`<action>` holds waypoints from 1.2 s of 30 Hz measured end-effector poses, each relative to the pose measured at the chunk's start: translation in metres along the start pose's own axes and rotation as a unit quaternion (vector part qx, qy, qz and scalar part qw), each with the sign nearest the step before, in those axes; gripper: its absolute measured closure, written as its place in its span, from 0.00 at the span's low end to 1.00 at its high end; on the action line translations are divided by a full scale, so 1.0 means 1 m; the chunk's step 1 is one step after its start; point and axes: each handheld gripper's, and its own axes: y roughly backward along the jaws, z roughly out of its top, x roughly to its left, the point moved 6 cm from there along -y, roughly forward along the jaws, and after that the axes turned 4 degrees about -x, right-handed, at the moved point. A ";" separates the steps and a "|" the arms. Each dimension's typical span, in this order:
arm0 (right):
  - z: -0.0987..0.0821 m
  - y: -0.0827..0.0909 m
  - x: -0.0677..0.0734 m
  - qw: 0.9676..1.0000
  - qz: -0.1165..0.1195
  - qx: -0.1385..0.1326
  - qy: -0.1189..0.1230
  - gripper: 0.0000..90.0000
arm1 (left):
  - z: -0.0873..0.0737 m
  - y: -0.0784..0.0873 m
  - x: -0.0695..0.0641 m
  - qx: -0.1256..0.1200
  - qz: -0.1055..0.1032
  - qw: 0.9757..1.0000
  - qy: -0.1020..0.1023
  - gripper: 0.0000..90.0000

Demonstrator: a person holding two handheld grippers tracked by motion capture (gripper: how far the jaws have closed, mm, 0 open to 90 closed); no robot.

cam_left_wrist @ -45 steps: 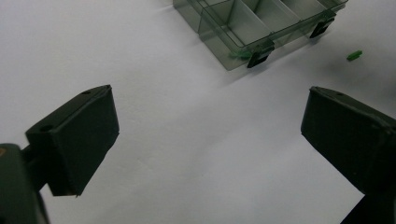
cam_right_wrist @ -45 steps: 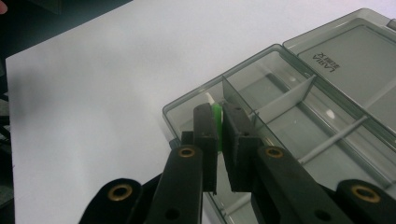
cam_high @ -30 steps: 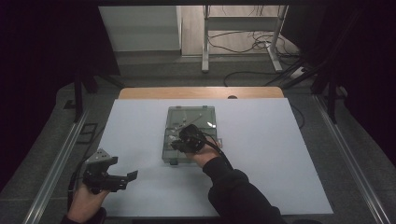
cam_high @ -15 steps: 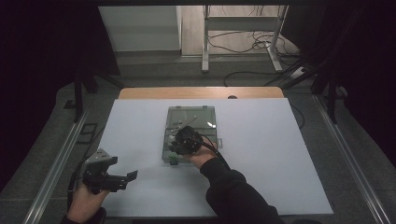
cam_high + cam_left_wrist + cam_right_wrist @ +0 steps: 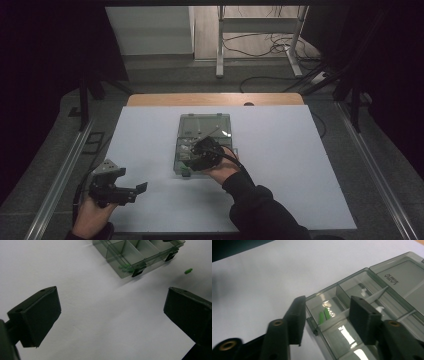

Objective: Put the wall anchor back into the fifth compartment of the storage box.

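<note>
Two small bright-green plastic pegs (image 5: 323, 315) now lie side by side on the floor of the near corner compartment of the clear smoky-grey plastic organiser box (image 5: 186, 138), which sits open, lid laid flat, mid-way across the white table sheet (image 5: 300, 175). The right gripper (image 5: 325, 321) hangs just over that corner; its jaws have just been opening and now stand about halfway apart with nothing between the pads, one jaw outside the box wall, the other over the compartment divider. A second ago in the high view the same gripper was pressed down low in the box; now it sits a touch back toward the person, hand under it. Reads as a drop just made: peg let go into the compartment, grip empty. Can't tell from the frames which of the two pegs was the fresh one. One more small green peg (image 5: 188, 271) lies loose on the sheet just beside the near edge of the box, by the black latch (image 5: 139, 269), apart from the wall. Likely next pick, my guess. The left gripper (image 5: 110, 315) is parked at the near left part of the sheet, well away from the box, jaws spread wide and holding nothing, same spot as a second ago. The other compartments near the pegs look bare; a white bit shows further in, too small to name. Sorting looks under way, not finished while that stray peg is out.
</note>
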 end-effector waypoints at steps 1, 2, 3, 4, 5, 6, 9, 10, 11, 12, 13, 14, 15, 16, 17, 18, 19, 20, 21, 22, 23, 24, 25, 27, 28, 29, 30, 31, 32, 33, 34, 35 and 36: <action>-0.001 0.002 0.000 1.000 -0.002 0.000 -0.004 0.47 | 0.000 0.000 0.000 0.000 0.000 1.000 0.000 0.02; -0.001 0.003 -0.001 1.000 -0.005 0.000 -0.005 0.45 | 0.000 0.000 0.000 0.000 0.001 1.000 0.001 0.02; -0.002 0.005 -0.001 1.000 -0.006 -0.002 -0.005 0.43 | 0.000 0.000 0.000 0.000 0.000 1.000 0.001 0.02; -0.002 0.007 -0.001 1.000 -0.005 -0.003 -0.006 0.41 | 0.000 0.000 0.000 0.000 0.000 1.000 0.001 0.02; -0.003 0.008 -0.001 1.000 -0.007 -0.002 -0.009 0.38 | 0.000 0.000 0.000 0.000 0.001 1.000 0.001 0.02; -0.003 0.010 -0.001 1.000 -0.010 -0.002 -0.008 0.38 | 0.000 0.000 0.000 0.000 0.001 1.000 0.000 0.02; -0.006 0.014 -0.001 1.000 -0.009 -0.006 -0.011 0.35 | 0.000 0.000 0.000 0.001 0.001 1.000 -0.001 0.02; -0.007 0.015 -0.001 1.000 -0.008 -0.005 -0.011 0.34 | 0.000 0.000 0.000 0.001 0.001 1.000 -0.001 0.02; -0.009 0.016 -0.001 1.000 -0.007 -0.005 -0.010 0.33 | 0.000 0.000 0.000 0.001 0.001 1.000 -0.001 0.02; -0.010 0.017 -0.001 1.000 -0.009 -0.002 -0.012 0.31 | 0.000 0.000 0.000 0.001 0.001 1.000 -0.001 0.02; -0.011 0.018 -0.002 1.000 -0.008 -0.001 -0.012 0.30 | 0.000 0.000 0.000 0.001 0.001 1.000 0.000 0.02; -0.013 0.020 -0.002 1.000 -0.007 0.002 -0.017 0.28 | 0.000 0.000 0.000 0.001 0.000 1.000 0.000 0.02; -0.014 0.022 -0.003 1.000 -0.006 0.000 -0.022 0.27 | 0.000 0.000 0.000 0.001 0.000 1.000 0.001 0.02; -0.015 0.024 -0.004 1.000 -0.006 -0.002 -0.027 0.25 | 0.000 0.000 0.000 0.001 0.000 1.000 0.001 0.02; -0.016 0.026 -0.005 1.000 -0.006 -0.003 -0.030 0.22 | 0.000 0.000 0.000 0.001 0.000 1.000 0.002 0.02; -0.018 0.028 -0.007 0.999 -0.009 -0.004 -0.035 0.20 | 0.000 0.000 0.000 0.001 0.000 1.000 0.002 0.02; -0.019 0.031 -0.008 0.999 -0.013 -0.006 -0.037 0.17 | 0.000 0.000 0.000 0.001 0.000 1.000 0.003 0.02; -0.021 0.033 -0.009 0.999 -0.014 -0.007 -0.040 0.15 | 0.000 0.000 0.000 0.001 0.000 1.000 0.003 0.02; -0.022 0.034 -0.010 0.999 -0.017 -0.006 -0.044 0.12 | 0.000 -0.001 0.000 0.001 0.000 1.000 0.003 0.02; -0.024 0.036 -0.012 0.999 -0.021 -0.008 -0.049 0.09 | 0.000 -0.001 0.000 0.002 0.001 1.000 0.002 0.02; -0.025 0.037 -0.013 0.998 -0.022 -0.010 -0.051 0.07 | 0.000 -0.001 0.000 0.002 0.001 1.000 0.001 0.02; -0.026 0.038 -0.014 0.998 -0.025 -0.009 -0.052 0.04 | 0.000 -0.001 0.000 0.002 0.000 1.000 0.000 0.02; -0.028 0.039 -0.015 0.998 -0.029 -0.005 -0.056 0.02 | 0.000 -0.001 0.000 0.002 0.001 1.000 0.001 0.02; -0.032 0.043 -0.016 0.998 -0.035 -0.003 -0.054 0.00 | 0.000 -0.001 0.000 0.002 0.001 1.000 0.002 0.02; -0.033 0.044 -0.017 0.998 -0.038 -0.002 -0.054 0.00 | 0.000 -0.001 0.000 0.002 0.001 1.000 0.002 0.02; -0.035 0.046 -0.017 0.998 -0.039 0.000 -0.054 0.00 | 0.000 0.000 0.000 0.001 0.001 1.000 0.003 0.02; -0.037 0.049 -0.018 0.998 -0.038 0.004 -0.055 0.00 | 0.000 0.000 0.000 0.002 0.001 1.000 0.003 0.02; -0.039 0.051 -0.019 0.998 -0.038 0.006 -0.055 0.00 | 0.000 -0.001 0.000 0.002 0.001 1.000 0.003 0.02; -0.040 0.054 -0.019 0.998 -0.037 0.004 -0.058 0.00 | 0.000 -0.001 0.000 0.002 0.001 1.000 0.002 0.02; -0.042 0.057 -0.020 0.998 -0.038 0.001 -0.057 0.00 | 0.000 -0.001 0.000 0.002 0.001 1.000 0.002 0.02; -0.043 0.059 -0.021 0.997 -0.038 0.002 -0.060 0.00 | 0.000 -0.001 0.000 0.002 0.001 1.000 0.003 0.02; -0.046 0.062 -0.022 0.997 -0.038 0.006 -0.062 0.00 | 0.000 0.000 0.000 0.002 0.001 1.000 0.003 0.02; -0.047 0.064 -0.022 0.997 -0.039 0.005 -0.060 0.00 | 0.000 0.000 0.001 0.001 0.000 1.000 0.003 0.02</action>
